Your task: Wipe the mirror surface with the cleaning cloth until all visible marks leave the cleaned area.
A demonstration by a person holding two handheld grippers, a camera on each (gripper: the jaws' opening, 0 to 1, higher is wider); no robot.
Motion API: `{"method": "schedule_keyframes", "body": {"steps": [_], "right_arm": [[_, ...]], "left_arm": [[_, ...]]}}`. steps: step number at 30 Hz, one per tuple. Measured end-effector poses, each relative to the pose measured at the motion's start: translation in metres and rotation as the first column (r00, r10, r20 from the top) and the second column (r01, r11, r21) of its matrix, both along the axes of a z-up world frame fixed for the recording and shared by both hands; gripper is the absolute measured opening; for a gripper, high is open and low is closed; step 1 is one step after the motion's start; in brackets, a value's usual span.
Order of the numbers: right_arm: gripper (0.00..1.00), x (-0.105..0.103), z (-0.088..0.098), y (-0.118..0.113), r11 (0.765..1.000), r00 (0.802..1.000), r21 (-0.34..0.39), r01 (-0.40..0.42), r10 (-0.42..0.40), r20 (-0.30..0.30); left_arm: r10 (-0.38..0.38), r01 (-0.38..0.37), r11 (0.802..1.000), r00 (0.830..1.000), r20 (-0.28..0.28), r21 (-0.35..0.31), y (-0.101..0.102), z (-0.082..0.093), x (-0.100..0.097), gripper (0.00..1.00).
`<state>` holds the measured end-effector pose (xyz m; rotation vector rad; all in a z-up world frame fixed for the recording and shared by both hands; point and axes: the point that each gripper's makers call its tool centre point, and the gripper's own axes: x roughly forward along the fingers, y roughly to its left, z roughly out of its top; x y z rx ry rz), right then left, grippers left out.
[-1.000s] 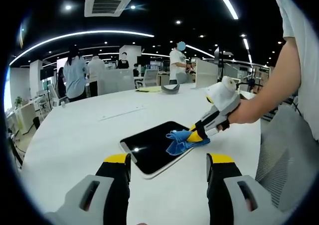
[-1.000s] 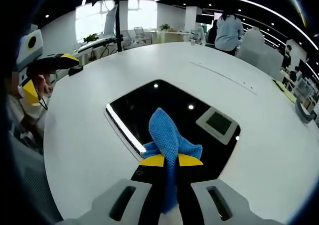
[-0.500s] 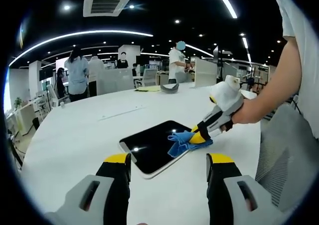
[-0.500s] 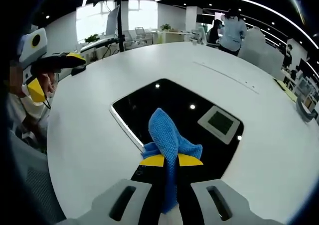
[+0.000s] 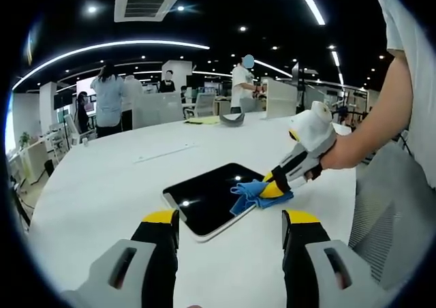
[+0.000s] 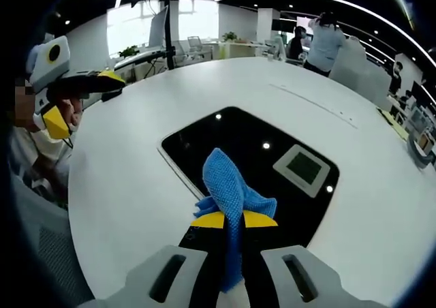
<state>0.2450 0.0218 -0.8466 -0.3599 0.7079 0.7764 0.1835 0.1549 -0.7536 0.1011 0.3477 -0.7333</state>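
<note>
Left gripper point(image 5: 230, 229) hangs wide, idle above the table point(image 5: 95, 185). Right gripper point(image 6: 227, 220) pinches the cloth point(image 6: 228, 185) on the mirror's point(image 6: 238, 141) near edge; push harder and the mirror could skid sideways.

mirror point(image 5: 208, 197): dark glossy rectangle, rounded corners, lying flat on white bench point(image 5: 102, 185), reflecting ceiling lights | cleaning cloth point(image 6: 230, 192): blue, bunched, pinched in right tool point(image 6: 234, 219), resting on mirror's near edge

One mirror point(image 5: 208, 197), one blue cloth point(image 5: 248, 193), one white table point(image 5: 102, 185), and two claws: left point(image 5: 230, 227), right point(image 6: 234, 219).
</note>
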Motion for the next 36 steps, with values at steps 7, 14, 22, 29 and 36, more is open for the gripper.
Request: {"method": "schedule_keyframes", "body": {"steps": [7, 14, 22, 29, 36], "right_arm": [[0.02, 0.000, -0.001, 0.004, 1.000, 1.000, 0.005, -0.011, 0.011, -0.008], [0.02, -0.002, 0.000, 0.016, 0.999, 0.999, 0.007, -0.042, 0.042, -0.010], [0.02, -0.001, 0.000, 0.022, 0.998, 0.998, 0.007, -0.055, 0.055, -0.011], [0.02, -0.001, -0.001, 0.024, 0.998, 0.998, 0.002, -0.063, 0.063, -0.009], [0.02, 0.002, 0.000, 0.026, 0.998, 0.998, 0.003, -0.058, 0.058, -0.011]], "left_arm": [[0.009, -0.009, 1.000, 1.000, -0.009, -0.007, 0.001, -0.001, 0.002, 0.60], [0.007, -0.007, 1.000, 1.000, -0.002, -0.007, 0.001, 0.001, 0.003, 0.60], [0.009, -0.009, 1.000, 1.000, 0.001, -0.005, 0.002, 0.002, 0.003, 0.61], [0.012, -0.012, 1.000, 1.000, -0.001, -0.003, 0.003, 0.001, 0.003, 0.61], [0.012, -0.012, 1.000, 1.000, 0.002, -0.004, 0.003, 0.002, 0.003, 0.61]]}}
